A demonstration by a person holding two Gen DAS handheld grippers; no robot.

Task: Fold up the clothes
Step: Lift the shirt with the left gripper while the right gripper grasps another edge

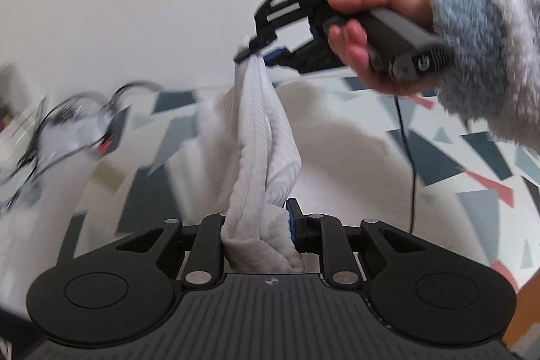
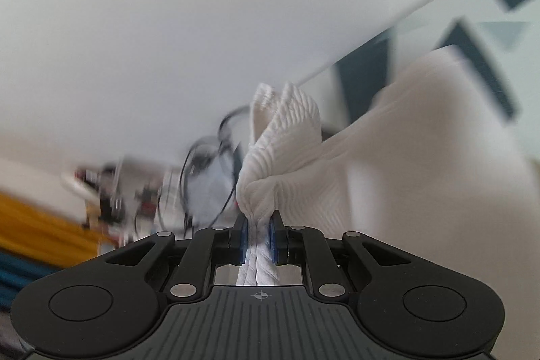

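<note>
The white ribbed garment [image 1: 266, 137] hangs stretched between both tools, lifted above the patterned bedsheet [image 1: 472, 157]. The left tool [image 1: 258, 235] pinches a thick bunch of the garment's lower end. Only the left wrist view shows the right tool [image 1: 256, 51] from outside, clamped on the garment's top edge, held by a hand [image 1: 364, 32] in a fuzzy sleeve [image 1: 489, 49]. The right wrist view shows its blue pads [image 2: 243, 235] squeezing the garment's ribbed folds.
</note>
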